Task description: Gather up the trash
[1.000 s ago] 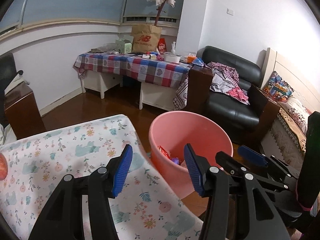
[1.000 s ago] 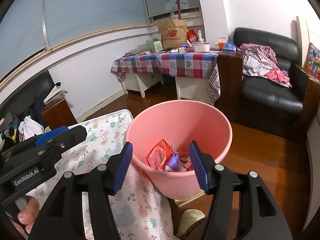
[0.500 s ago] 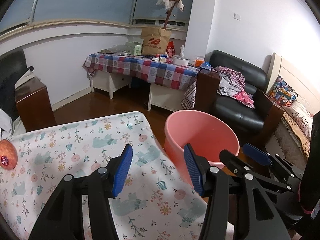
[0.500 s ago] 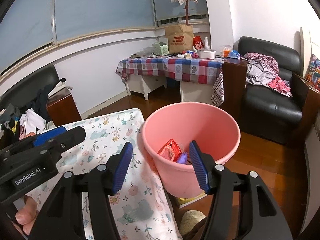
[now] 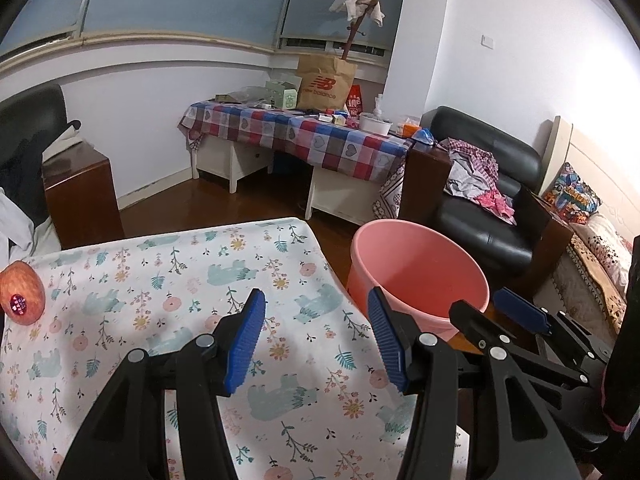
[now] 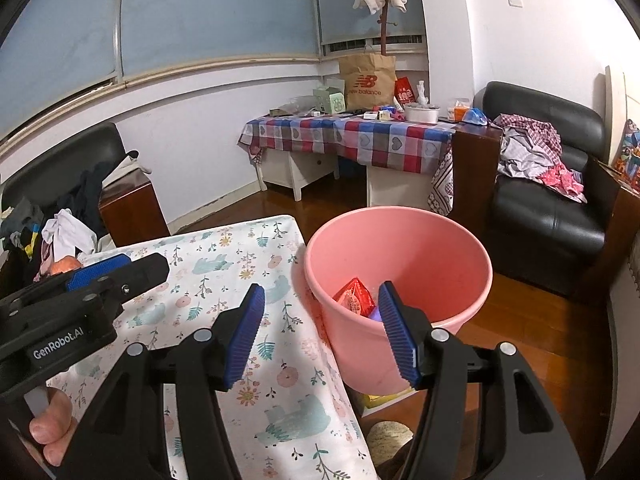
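A pink bin [image 5: 420, 272] [image 6: 400, 280] stands on the wood floor at the right edge of a table with a floral cloth [image 5: 180, 280] [image 6: 240, 272]. Inside the bin lie a red wrapper [image 6: 354, 296] and a purple scrap [image 6: 376, 314]. My left gripper [image 5: 318, 340] hangs open over the cloth, nothing between its blue pads. My right gripper [image 6: 322, 336] is open too, over the table's edge and the bin's near rim, holding nothing. The right gripper [image 5: 520, 312] also shows in the left wrist view beside the bin, and the left gripper [image 6: 100, 276] in the right wrist view.
A red apple [image 5: 20, 292] with a sticker sits at the cloth's left edge. Farther back are a checked-cloth table [image 5: 304, 136] with a paper bag [image 5: 324, 84], a black armchair [image 5: 480, 200] with clothes, a brown cabinet [image 5: 80, 196] and a bed [image 5: 592, 240].
Both grippers have drawn back and leftwards from the bin, so more of the floral cloth and the apple come into view. The jaws stand as before.
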The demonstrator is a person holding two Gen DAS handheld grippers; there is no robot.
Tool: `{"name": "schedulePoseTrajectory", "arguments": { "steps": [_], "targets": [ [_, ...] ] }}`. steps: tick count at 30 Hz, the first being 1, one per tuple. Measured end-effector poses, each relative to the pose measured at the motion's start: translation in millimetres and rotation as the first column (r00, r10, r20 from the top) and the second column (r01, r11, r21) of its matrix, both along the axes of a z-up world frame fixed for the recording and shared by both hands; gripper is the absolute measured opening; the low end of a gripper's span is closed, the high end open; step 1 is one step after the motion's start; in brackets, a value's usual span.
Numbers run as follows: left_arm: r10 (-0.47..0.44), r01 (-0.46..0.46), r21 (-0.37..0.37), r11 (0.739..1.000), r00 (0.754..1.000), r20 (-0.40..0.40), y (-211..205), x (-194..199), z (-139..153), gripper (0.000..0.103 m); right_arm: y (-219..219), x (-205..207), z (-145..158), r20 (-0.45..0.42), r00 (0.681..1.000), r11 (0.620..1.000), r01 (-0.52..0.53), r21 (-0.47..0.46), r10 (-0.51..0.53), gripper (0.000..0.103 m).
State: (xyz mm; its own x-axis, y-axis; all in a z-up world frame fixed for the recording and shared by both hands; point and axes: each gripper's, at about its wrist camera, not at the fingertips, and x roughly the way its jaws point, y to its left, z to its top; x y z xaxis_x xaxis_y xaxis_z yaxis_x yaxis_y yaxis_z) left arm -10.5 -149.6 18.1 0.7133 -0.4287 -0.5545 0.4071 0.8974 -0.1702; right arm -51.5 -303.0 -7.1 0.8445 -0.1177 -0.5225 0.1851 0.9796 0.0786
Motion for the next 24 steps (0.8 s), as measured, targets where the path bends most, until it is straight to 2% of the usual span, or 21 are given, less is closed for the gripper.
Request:
{"name": "schedulePoseTrajectory", "arguments": {
  "steps": [24],
  "targets": [
    [0.002,-0.002,-0.012,1.0,1.0,0.001,6,0,0,0.053,11,1,4,-0.001,1.0,1.0,-0.009,-0.019,0.009,0.06]
  ]
}}
